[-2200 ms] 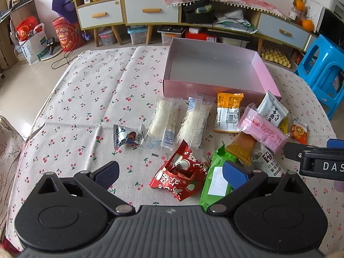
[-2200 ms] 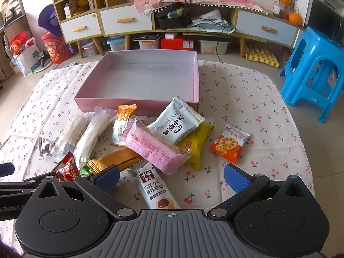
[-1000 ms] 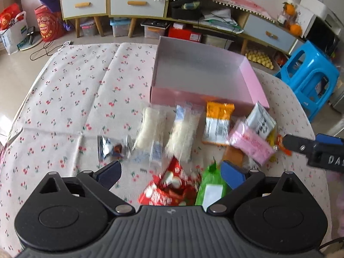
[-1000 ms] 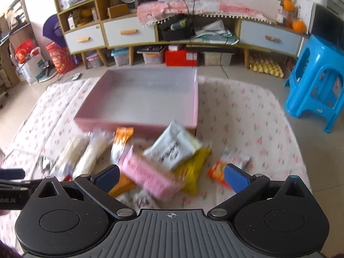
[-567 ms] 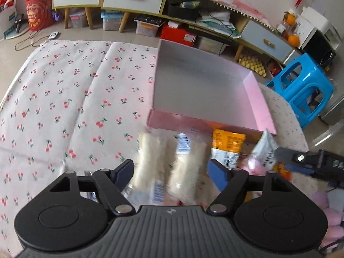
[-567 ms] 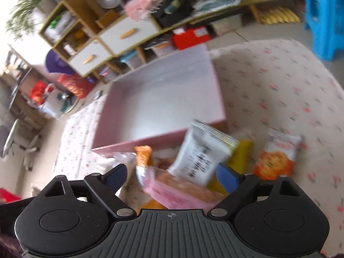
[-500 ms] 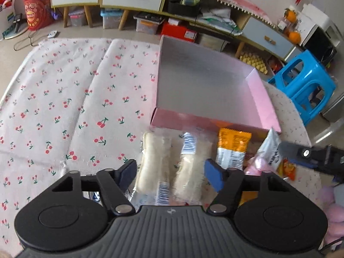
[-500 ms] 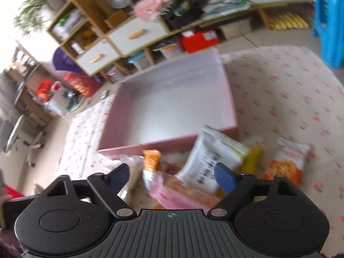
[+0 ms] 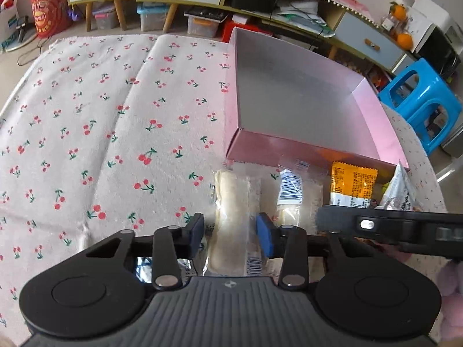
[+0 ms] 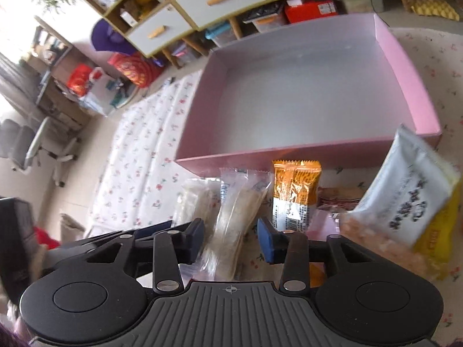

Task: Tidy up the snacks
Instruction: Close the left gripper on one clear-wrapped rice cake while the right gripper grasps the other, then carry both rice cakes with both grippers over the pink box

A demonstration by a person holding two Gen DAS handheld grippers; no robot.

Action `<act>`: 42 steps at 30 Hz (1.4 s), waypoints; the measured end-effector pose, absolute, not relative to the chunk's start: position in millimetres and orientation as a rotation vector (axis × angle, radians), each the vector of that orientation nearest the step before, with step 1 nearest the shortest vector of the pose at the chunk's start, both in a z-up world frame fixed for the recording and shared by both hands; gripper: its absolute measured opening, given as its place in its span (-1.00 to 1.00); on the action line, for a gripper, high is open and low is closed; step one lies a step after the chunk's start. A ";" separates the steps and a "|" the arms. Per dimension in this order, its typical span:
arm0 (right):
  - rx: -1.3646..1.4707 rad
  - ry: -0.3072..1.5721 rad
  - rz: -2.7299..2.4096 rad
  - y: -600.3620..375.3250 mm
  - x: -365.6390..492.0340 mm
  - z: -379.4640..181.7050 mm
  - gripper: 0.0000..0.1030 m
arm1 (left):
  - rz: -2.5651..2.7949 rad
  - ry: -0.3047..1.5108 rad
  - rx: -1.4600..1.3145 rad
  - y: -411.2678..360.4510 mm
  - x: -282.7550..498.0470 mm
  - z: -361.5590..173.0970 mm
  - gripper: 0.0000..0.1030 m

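Note:
Two clear-wrapped white snack bars lie side by side in front of the empty pink box [image 9: 289, 150] [image 10: 289, 153]. My left gripper [image 9: 230, 232] is closing on the left bar [image 9: 231, 199], and its pads touch the wrapper's edges. The jaws of my right gripper [image 10: 230, 240] are closing around the right bar [image 10: 240, 211] [image 9: 292, 199], with a small gap still showing beside the right pad. In the left wrist view, the right gripper [image 9: 390, 225] shows as a black arm at the right. An orange packet [image 10: 295, 190] [image 9: 353, 185] and a white packet [image 10: 411, 190] lie further right.
The cherry-print tablecloth [image 9: 101, 115] is bare on the left. A yellow packet [image 10: 437, 237] and a pink packet [image 10: 376, 237] lie under the white one. A silver candy wrapper [image 9: 144, 269] sits beneath my left gripper. A blue stool [image 9: 419, 107] and low cabinets stand beyond the table.
Both grippers have moved forward and down over the two white bars. Their jaws have narrowed from wide open. The right gripper has also swung to the left.

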State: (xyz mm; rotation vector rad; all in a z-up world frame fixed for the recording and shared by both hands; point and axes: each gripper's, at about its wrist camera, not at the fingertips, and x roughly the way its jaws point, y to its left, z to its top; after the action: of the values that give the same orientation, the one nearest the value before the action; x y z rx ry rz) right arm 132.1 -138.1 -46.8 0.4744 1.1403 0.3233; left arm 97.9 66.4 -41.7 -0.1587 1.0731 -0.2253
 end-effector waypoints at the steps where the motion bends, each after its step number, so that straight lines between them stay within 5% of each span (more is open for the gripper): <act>1: 0.480 1.147 0.317 -135.2 133.9 -49.8 -0.25 | -0.220 1.073 -0.157 66.9 99.3 -42.3 -0.39; 9: 0.449 1.171 0.304 -123.5 134.1 -63.4 -0.27 | -0.197 1.072 -0.153 74.7 104.1 -40.8 -0.50; 18: 0.479 1.142 0.316 -131.5 132.3 -60.1 -0.60 | -0.188 1.071 -0.173 80.1 105.8 -36.3 -0.58; 42: 0.653 0.938 0.359 -193.4 150.5 3.9 -0.63 | -0.185 0.862 -0.290 79.7 112.4 2.6 -0.64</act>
State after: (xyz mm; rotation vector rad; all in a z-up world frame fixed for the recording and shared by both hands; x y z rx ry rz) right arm 150.5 -193.4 3.9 0.6532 0.9384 0.3592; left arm 112.4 79.7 2.6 -0.2898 0.8621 -0.1851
